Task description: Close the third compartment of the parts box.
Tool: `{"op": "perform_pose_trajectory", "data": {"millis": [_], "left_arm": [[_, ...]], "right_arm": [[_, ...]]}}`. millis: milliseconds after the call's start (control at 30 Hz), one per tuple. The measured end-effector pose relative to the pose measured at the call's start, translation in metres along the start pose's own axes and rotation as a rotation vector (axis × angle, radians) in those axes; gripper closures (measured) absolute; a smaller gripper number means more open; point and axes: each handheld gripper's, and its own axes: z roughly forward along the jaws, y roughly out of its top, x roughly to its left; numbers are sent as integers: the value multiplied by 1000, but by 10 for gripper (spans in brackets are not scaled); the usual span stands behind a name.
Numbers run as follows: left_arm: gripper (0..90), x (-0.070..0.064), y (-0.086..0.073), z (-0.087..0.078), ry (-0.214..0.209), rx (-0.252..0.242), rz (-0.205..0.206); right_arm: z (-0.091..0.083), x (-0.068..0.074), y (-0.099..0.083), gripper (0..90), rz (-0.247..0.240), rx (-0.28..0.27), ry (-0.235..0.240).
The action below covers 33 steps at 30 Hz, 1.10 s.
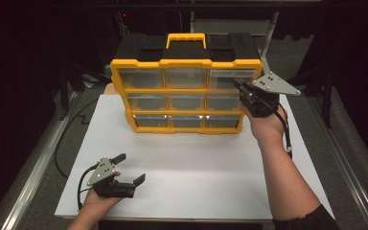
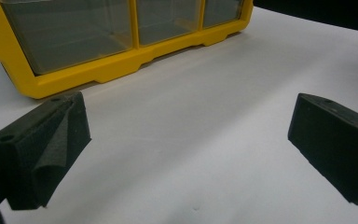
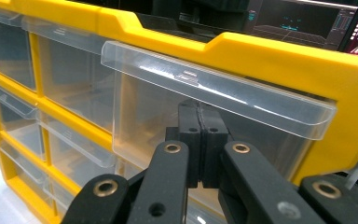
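Note:
A yellow organizer (image 1: 185,63) with clear drawers stands upright at the back of the white board (image 1: 196,167). My right gripper (image 1: 240,88) is shut at its top right drawer (image 1: 231,76). In the right gripper view the pressed-together pads of that gripper (image 3: 199,116) sit just under the drawer's clear handle lip (image 3: 214,84), with nothing between them. Whether they touch the drawer front I cannot tell. My left gripper (image 1: 132,167) rests open on the board at the front left, well clear of the organizer. Between its wide-apart jaws (image 2: 189,121) lies bare white board, with the organizer's bottom row (image 2: 102,70) beyond.
The organizer's carry handle (image 1: 186,38) sticks up at the back. A metal rail (image 1: 38,163) runs along the table's left edge and another (image 1: 350,163) along the right. A black cable (image 1: 60,148) trails off the board at left. Lit screens (image 3: 303,21) stand behind the organizer.

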Motion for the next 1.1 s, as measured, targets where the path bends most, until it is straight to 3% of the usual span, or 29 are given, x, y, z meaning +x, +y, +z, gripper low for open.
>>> {"op": "perform_pose_trajectory", "data": {"millis": [600, 967, 1100], "left_arm": [[2, 1, 0, 0, 0, -1, -5], [2, 2, 0, 0, 0, -3, -13], [2, 2, 0, 0, 0, -3, -13]], "right_arm": [[13, -6, -2, 900, -11, 30, -34], [-7, 2, 0, 900, -4, 20, 14], [-17, 5, -2, 827, 6, 18, 35]]}}
